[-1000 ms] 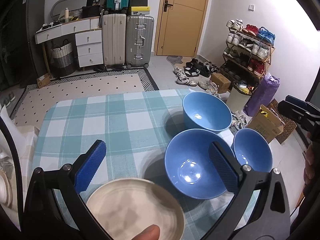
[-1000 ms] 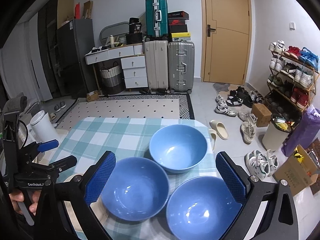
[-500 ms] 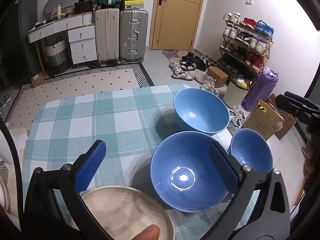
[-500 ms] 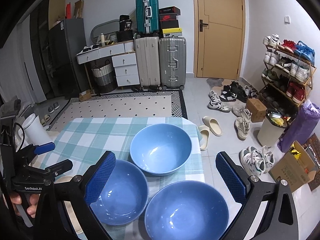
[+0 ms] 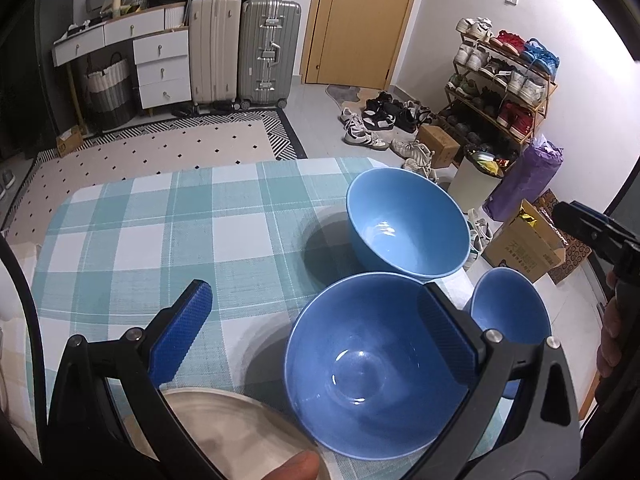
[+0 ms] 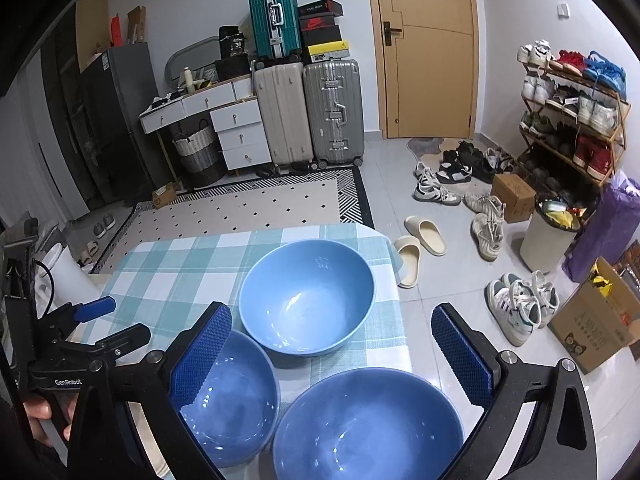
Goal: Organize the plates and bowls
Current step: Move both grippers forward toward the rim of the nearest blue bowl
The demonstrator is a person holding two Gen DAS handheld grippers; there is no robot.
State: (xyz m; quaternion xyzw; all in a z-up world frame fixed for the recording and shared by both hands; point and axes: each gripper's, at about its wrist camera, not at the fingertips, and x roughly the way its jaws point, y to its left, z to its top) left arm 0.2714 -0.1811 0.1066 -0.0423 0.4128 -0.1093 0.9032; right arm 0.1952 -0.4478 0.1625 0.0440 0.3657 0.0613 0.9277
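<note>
Three blue bowls stand on the checked tablecloth (image 5: pixel 168 232): a far one (image 5: pixel 408 224) (image 6: pixel 308 296), a near middle one (image 5: pixel 368 364) (image 6: pixel 232 396), and one at the table's right edge (image 5: pixel 516 316) (image 6: pixel 368 424). A cream plate (image 5: pixel 236 436) lies at the near left. My left gripper (image 5: pixel 316 328) is open and empty above the plate and the middle bowl. My right gripper (image 6: pixel 332 352) is open and empty above the right-edge bowl. The left gripper also shows in the right wrist view (image 6: pixel 108 320).
The table's right edge drops to a tiled floor with shoes (image 6: pixel 440 184), slippers (image 6: pixel 420 240), a cardboard box (image 6: pixel 596 320) and a white bin (image 6: pixel 552 236). Suitcases (image 6: pixel 308 112) and a door (image 6: pixel 428 48) stand far behind.
Both grippers moved left and back a little, so the bowls sit lower and further left in the right view. The plate has slid lower in the left view. Both jaws stay open.
</note>
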